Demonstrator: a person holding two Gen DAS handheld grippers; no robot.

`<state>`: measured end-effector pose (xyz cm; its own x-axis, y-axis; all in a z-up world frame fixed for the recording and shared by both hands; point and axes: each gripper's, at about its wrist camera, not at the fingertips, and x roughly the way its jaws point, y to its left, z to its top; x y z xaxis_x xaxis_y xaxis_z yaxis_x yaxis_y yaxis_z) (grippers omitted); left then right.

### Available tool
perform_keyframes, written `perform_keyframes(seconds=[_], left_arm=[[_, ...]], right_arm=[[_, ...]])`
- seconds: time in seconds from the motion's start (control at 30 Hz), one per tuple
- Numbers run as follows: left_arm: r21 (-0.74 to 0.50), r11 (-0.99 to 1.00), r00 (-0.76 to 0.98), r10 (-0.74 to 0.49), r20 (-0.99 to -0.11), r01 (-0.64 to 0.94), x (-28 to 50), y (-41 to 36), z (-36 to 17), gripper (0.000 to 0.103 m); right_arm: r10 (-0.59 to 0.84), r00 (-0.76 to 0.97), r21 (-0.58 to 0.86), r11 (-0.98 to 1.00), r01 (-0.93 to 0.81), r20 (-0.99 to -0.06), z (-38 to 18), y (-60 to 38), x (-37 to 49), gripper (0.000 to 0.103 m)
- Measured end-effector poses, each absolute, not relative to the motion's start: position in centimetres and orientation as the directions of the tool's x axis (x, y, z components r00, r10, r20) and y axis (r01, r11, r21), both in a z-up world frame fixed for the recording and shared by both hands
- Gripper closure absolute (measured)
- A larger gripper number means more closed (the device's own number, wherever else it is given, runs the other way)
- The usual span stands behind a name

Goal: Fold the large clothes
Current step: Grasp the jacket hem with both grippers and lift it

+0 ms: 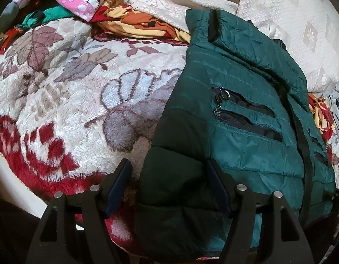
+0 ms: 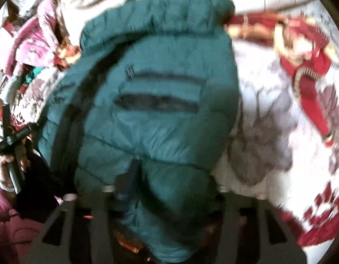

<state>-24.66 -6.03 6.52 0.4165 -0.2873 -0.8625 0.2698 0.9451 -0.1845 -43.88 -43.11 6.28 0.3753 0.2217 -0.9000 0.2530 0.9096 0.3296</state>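
Note:
A dark green quilted puffer jacket (image 1: 246, 121) with two black zip pockets lies on a fleece blanket. My left gripper (image 1: 169, 187) is open, its jaws either side of the jacket's bottom hem, with the hem between the blue pads (image 1: 118, 187). In the right wrist view the picture is blurred; the jacket (image 2: 160, 101) fills the middle. My right gripper (image 2: 169, 189) sits at the jacket's lower edge with fabric bunched between the fingers; whether they grip it is unclear. The other hand-held gripper (image 2: 13, 145) shows at the far left.
A white, red and brown flowered fleece blanket (image 1: 70, 92) covers the bed. Pink, green and orange clothes (image 1: 81, 0) are piled at the back left. A cream patterned bedspread (image 1: 290, 33) lies behind the jacket. A small red garment (image 2: 307, 88) lies to the right.

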Motion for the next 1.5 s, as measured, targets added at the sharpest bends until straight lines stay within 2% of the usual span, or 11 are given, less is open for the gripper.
perform_keyframes(seconds=[0.07,0.13,0.17,0.2,0.23,0.27,0.3,0.37,0.73,1.17,1.5], left_arm=[[-0.168,0.945,0.417,-0.278,-0.865,0.281,-24.8,-6.4,6.3,0.048],[-0.139,0.943,0.414,-0.262,-0.872,0.303,-25.1,-6.9,6.4,0.048],[-0.136,0.941,0.411,-0.261,-0.874,0.31,-25.2,-7.0,6.6,0.055],[-0.135,0.941,0.415,-0.262,-0.871,0.31,-25.4,-7.1,6.9,0.067],[-0.127,0.944,0.43,-0.255,-0.866,0.305,-25.5,-7.1,7.3,0.074],[-0.136,0.943,0.439,-0.265,-0.858,0.304,-25.7,-7.0,7.6,0.094],[-0.174,0.934,0.432,-0.302,-0.85,0.311,-25.7,-6.8,8.1,0.103],[-0.175,0.933,0.456,-0.31,-0.834,0.315,-26.1,-6.9,9.1,0.103],[-0.163,0.924,0.598,-0.352,-0.72,0.347,-25.5,-7.7,15.8,0.103],[-0.121,0.94,0.714,-0.323,-0.622,0.32,-21.1,-11.1,19.8,0.103],[-0.116,0.942,0.741,-0.321,-0.59,0.315,-14.1,-15.5,21.9,0.103]], right_arm=[[0.203,0.373,0.308,0.919,0.247,-0.905,5.5,-42.4,-43.7,0.021],[0.183,0.386,0.288,0.928,0.235,-0.904,5.6,-41.9,-43.6,0.024],[0.177,0.4,0.284,0.932,0.227,-0.899,6.0,-41.7,-43.6,0.035],[0.166,0.416,0.275,0.936,0.218,-0.894,6.3,-41.6,-43.7,0.057],[0.152,0.433,0.263,0.942,0.21,-0.889,6.8,-41.4,-43.7,0.066],[0.146,0.449,0.259,0.945,0.201,-0.881,7.5,-41.5,-43.8,0.072],[0.144,0.462,0.258,0.947,0.194,-0.875,8.1,-41.6,-43.8,0.076],[0.121,0.5,0.238,0.955,0.178,-0.858,9.6,-41.5,-44.0,0.081],[0.037,0.662,0.205,0.963,0.178,-0.749,17.0,-42.9,-42.2,0.082],[-0.063,0.726,0.184,0.949,0.256,-0.685,19.7,-45.5,-37.6,0.082],[-0.127,0.727,0.155,0.939,0.308,-0.675,20.6,-48.6,-31.6,0.082]])
